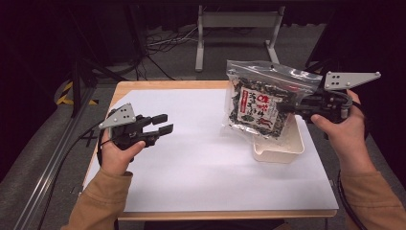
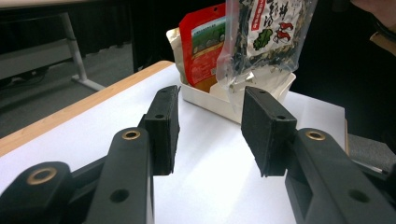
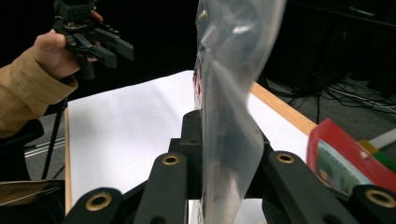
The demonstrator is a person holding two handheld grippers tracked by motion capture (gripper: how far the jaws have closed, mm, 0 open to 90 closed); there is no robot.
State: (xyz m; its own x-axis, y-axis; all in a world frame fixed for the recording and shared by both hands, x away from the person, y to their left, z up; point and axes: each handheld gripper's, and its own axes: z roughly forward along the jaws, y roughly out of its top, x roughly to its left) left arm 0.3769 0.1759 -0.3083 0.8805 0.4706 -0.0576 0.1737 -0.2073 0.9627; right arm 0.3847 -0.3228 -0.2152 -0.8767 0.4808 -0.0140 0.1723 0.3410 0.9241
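A white sheet covers most of a light wooden table, whose bare edge shows along the far side and at the left. A white rectangular tray stands on the sheet toward the table's right side. In the left gripper view a red packet stands upright in that tray, leaning against its far wall, with a pale pouch just behind it. Beyond the table, on the grey floor, stands a white metal frame with two legs, and loose cables lie in a tangle to its left. A metal rail runs along the floor left of the table, near yellow and black tape.
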